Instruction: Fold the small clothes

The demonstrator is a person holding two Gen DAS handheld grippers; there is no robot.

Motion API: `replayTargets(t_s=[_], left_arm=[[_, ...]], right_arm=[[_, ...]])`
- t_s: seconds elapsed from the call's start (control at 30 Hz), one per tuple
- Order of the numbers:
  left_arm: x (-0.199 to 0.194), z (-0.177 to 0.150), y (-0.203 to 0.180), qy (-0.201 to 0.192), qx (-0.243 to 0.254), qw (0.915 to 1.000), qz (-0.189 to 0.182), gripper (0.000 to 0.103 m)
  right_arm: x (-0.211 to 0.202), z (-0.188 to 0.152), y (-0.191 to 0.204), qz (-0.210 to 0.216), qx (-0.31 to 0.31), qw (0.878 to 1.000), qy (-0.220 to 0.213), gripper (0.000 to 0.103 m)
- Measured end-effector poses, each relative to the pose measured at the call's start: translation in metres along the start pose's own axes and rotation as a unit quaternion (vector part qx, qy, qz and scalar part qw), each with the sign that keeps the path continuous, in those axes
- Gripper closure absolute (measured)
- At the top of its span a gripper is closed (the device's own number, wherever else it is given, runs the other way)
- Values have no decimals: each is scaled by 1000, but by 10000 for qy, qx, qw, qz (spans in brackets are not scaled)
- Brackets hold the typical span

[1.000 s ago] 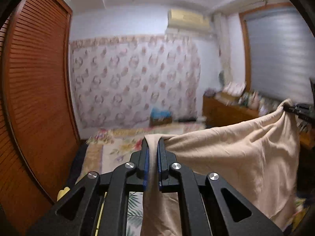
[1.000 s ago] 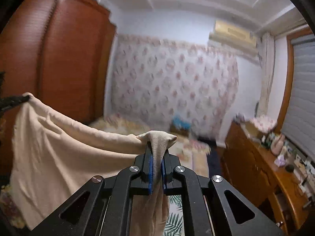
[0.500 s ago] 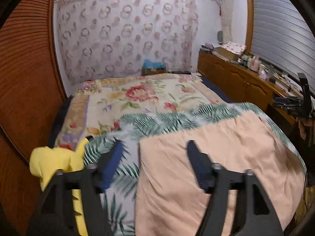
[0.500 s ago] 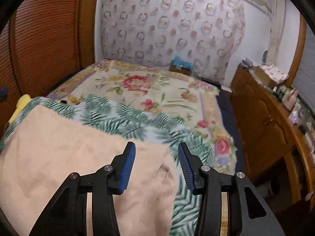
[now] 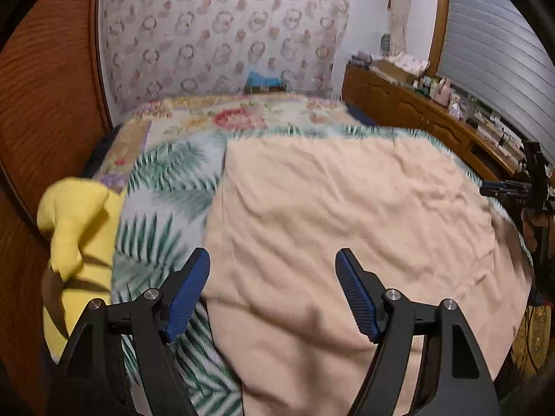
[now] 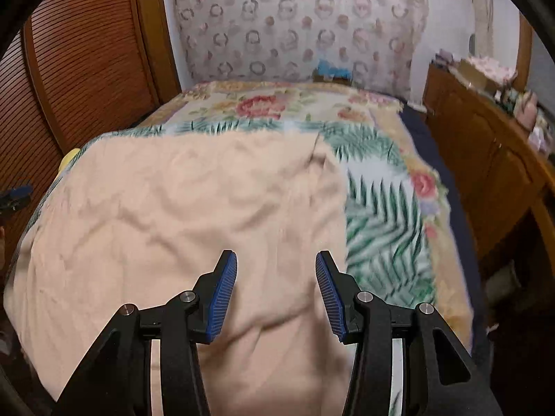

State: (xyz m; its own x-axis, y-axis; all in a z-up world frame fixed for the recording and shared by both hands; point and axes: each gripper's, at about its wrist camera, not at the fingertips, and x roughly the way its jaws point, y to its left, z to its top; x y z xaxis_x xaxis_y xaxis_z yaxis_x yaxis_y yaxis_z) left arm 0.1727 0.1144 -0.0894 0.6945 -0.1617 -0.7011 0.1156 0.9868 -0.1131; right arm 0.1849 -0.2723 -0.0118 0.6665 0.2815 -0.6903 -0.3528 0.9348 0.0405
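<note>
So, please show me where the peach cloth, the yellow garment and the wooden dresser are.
peach cloth [image 5: 347,215]: left wrist view, its flat middle.
yellow garment [image 5: 79,222]: left wrist view, its bunched upper part.
wooden dresser [image 6: 485,152]: right wrist view, its front panel.

The peach cloth runs off the lower edge; the palm-leaf blanket is motion-blurred.

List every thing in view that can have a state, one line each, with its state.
Left hand-held gripper: open, empty, above the cloth.
Right hand-held gripper: open, empty, above the cloth.
Peach cloth: spread flat on the bed, unfolded, wrinkled.
Yellow garment: bunched up at the bed's left edge.
Palm-leaf bedspread: laid out under the cloth.
Window blind: lowered.
</note>
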Motion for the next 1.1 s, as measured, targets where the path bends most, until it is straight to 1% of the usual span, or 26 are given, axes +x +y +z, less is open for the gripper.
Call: replayTargets(t_s=[0.07,0.13,0.17,0.2,0.23,0.27,0.37,0.47,0.5,0.57,0.63,0.73,0.8,0.83,0.87,0.9,0.93,1.0,1.03,1.07,1.1], left_arm=[[9,-7,0,192,3,9998,51,27],[16,-10,2,298,3,9995,114,27],[18,-11,4,343,-21,9993,137,27],[19,-13,6,354,-65,9992,145,27],[18,-14,7,341,-93,9993,145,27],[17,-14,7,315,-127,9993,144,27],[13,-17,9,238,-111,9996,141,27],[10,-18,10,220,-75,9996,154,28],[10,-18,11,230,-79,9996,128,28],[12,-17,14,258,-78,9996,72,39],[14,-15,16,286,-64,9995,87,43],[19,-10,21,302,-128,9994,135,45],[22,-8,26,324,-186,9990,237,45],[24,-7,28,343,-217,9989,251,48],[26,-7,29,377,-238,9987,232,55],[27,-7,29,409,-246,9986,216,59],[28,-8,29,420,-239,9986,212,69],[27,-9,27,411,-157,9987,276,77],[26,-9,26,386,-120,9987,308,87],[23,-8,25,356,-89,9988,331,92],[21,-8,24,306,-58,9989,348,93]], right_arm=[[5,1,-4,-32,62,9999,123,54],[11,6,-8,-56,105,9997,208,54],[10,11,-7,-96,73,9998,171,54],[12,17,0,-122,51,9997,190,54],[12,20,2,-118,21,9997,191,57],[14,21,6,-96,-39,9998,188,67],[16,23,17,-312,-304,9990,102,67],[13,18,16,-270,-194,9994,-32,67],[13,16,16,-276,-200,9994,-55,67],[9,13,17,-318,-235,9992,-68,67],[8,9,21,-353,-262,9990,-73,67],[12,-1,22,-338,-251,9991,-85,67],[14,-3,23,-352,-263,9990,-85,67],[14,-3,23,-371,-279,9989,-87,67],[15,-4,23,-384,-288,9988,-89,67],[22,-3,24,-386,-293,9988,-88,67],[22,-3,23,-380,-290,9988,-89,67],[23,-3,24,-373,-288,9989,-89,67],[22,-4,24,-375,-290,9988,-89,67],[22,-4,25,-377,-293,9988,-90,67],[21,-4,24,-372,-291,9988,-89,67]])
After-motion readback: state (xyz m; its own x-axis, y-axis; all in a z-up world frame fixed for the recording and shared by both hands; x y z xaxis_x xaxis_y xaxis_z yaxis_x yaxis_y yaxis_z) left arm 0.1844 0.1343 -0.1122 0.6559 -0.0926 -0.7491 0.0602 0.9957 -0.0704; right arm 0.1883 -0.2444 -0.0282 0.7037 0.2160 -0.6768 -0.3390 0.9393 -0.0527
